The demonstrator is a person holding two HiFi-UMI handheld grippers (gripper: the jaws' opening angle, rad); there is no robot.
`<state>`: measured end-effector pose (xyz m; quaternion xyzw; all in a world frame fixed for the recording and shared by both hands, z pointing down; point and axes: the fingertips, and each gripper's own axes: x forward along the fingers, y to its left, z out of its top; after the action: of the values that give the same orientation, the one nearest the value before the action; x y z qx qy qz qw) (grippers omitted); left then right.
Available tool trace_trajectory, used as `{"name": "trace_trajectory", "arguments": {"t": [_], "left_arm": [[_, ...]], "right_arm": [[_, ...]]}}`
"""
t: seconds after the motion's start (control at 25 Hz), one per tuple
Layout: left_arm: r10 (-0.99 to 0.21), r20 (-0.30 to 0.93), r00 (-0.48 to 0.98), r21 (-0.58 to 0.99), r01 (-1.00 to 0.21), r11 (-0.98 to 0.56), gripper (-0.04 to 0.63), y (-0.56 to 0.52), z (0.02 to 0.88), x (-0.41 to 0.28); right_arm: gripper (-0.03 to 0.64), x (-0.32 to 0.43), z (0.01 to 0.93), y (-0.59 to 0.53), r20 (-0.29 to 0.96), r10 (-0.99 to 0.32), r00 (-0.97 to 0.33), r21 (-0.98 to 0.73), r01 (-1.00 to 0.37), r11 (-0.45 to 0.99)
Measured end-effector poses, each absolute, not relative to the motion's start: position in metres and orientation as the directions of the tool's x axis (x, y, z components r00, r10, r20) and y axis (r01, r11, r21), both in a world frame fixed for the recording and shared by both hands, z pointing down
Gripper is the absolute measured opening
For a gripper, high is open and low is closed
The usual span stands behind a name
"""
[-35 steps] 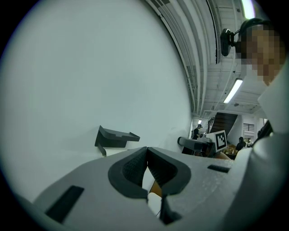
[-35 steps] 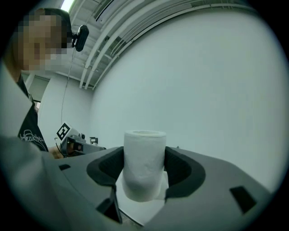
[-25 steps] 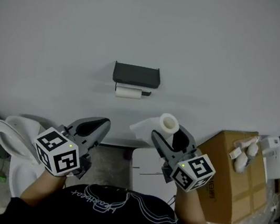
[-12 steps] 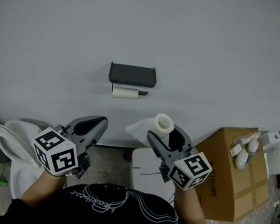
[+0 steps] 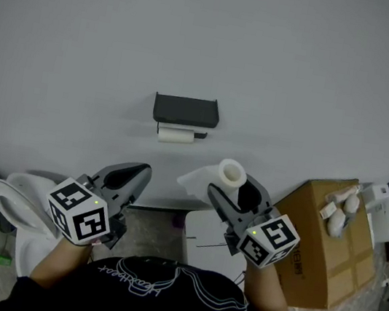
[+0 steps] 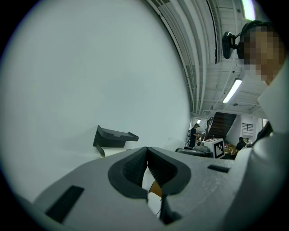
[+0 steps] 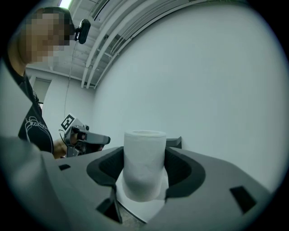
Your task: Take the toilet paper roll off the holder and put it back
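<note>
On the pale grey wall, near its middle and well above the floor edge, hangs a black wall-mounted holder with a flat shelf top (image 5: 186, 110). A second white roll (image 5: 176, 135) sits on the holder's bar just under the shelf.

Below and to the right of the holder, well apart from it, the right gripper (image 5: 237, 194) is clenched on a white toilet paper roll with a hollow core (image 5: 232, 172). The roll stands upright between the two dark pads, its open end up. In the right gripper view, both pads press the sides of the roll (image 7: 144, 170), and a loose sheet of paper (image 5: 194, 179) trails off to the left of it.

The left gripper (image 5: 138, 173) hovers level with the right one, to its left and apart from it. Its jaws are pressed together at the tips with nothing between them, as the left gripper view (image 6: 147, 152) shows.

At the floor by the wall's lower left stands a white toilet bowl (image 5: 16, 196). At the lower right stands a brown cardboard box (image 5: 317, 242).
</note>
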<state>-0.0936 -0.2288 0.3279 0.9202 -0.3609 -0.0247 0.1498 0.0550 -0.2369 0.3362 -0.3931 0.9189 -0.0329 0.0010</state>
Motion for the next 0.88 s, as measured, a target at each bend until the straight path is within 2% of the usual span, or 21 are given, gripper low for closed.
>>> {"name": "trace_trajectory", "arguments": {"t": [0.28, 0.52, 0.88], "left_arm": [[-0.659, 0.056, 0.75, 0.296, -0.643, -0.706, 0.005, -0.248, 0.326, -0.101], [-0.665, 0.071, 0.743, 0.237, -0.661, -0.712, 0.005, -0.269, 0.324, -0.111], [-0.636, 0.045, 0.77, 0.262, -0.624, -0.736, 0.005, -0.301, 0.324, -0.117]], "right_arm": [[0.281, 0.047, 0.308, -0.252, -0.01, -0.722, -0.692, -0.011, -0.722, 0.692], [0.281, 0.041, 0.282, -0.269, -0.044, -0.725, -0.687, 0.015, -0.726, 0.687], [0.281, 0.036, 0.249, -0.306, -0.08, -0.738, -0.67, 0.065, -0.743, 0.667]]}}
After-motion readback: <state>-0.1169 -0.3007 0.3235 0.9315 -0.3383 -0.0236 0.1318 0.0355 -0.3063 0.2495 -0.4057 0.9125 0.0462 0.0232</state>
